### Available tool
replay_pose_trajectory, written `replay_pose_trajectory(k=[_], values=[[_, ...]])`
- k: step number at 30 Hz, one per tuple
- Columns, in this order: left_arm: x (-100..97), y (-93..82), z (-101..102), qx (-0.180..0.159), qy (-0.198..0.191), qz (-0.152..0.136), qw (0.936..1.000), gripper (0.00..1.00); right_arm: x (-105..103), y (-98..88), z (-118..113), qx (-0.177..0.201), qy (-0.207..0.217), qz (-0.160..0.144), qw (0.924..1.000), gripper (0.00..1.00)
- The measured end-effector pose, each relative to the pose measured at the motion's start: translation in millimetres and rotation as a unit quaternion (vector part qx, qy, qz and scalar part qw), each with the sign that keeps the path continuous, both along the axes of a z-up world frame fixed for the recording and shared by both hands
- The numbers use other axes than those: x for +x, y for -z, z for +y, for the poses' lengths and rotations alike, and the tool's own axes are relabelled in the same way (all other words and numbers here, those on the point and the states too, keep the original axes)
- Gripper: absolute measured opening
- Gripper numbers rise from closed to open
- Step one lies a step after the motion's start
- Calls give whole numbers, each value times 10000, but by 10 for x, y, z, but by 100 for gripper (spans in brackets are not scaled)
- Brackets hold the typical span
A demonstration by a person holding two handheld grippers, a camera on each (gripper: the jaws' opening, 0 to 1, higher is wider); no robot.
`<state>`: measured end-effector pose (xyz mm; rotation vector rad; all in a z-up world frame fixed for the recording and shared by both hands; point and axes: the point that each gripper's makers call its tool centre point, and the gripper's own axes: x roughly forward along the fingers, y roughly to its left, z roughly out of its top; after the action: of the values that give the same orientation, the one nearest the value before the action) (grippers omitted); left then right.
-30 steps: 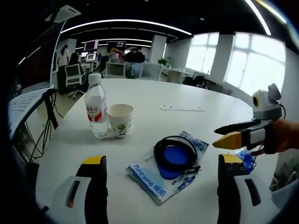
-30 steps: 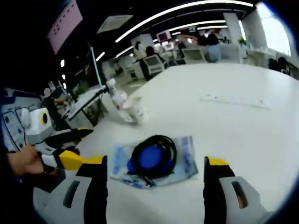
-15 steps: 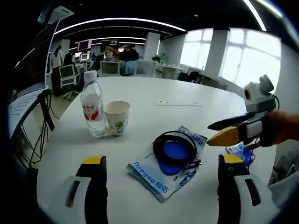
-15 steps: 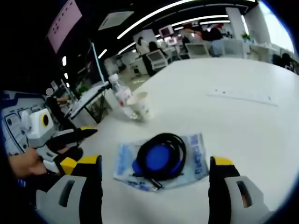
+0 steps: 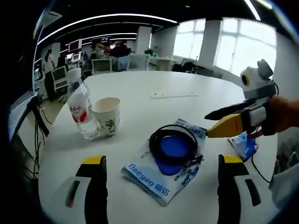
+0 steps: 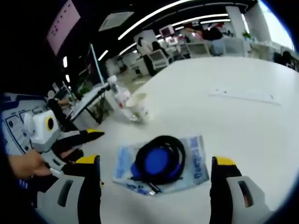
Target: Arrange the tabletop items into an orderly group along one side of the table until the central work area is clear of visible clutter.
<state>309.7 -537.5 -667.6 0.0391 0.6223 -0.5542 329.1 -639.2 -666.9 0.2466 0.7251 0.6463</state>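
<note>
Clutter still spread over the round white table [image 5: 187,84]; sorting judged barely begun. From left to right around the blue-and-white printed packet [image 5: 163,170] lying mid-table: clear plastic water bottle with a red label [image 5: 80,105] and white paper cup with a leaf print [image 5: 107,115], touching, well left of it near the rim; coiled black cable [image 5: 174,144] and blue round disc [image 5: 174,150] resting on it; small blue wrapper [image 5: 244,145] right of it by the edge. Left gripper [image 5: 161,186] spread wide, holding nothing, just short of the packet. Right gripper [image 6: 156,186] likewise spread and unladen. Broad bare tabletop beyond the packet for moving.
</note>
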Motion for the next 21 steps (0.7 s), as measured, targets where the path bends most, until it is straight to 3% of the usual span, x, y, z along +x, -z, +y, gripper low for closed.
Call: replay_pose_trajectory(k=[21], values=[[275, 143, -208, -252, -63, 157, 9995, 100, 136, 118, -50, 72, 231, 226, 9995, 84]])
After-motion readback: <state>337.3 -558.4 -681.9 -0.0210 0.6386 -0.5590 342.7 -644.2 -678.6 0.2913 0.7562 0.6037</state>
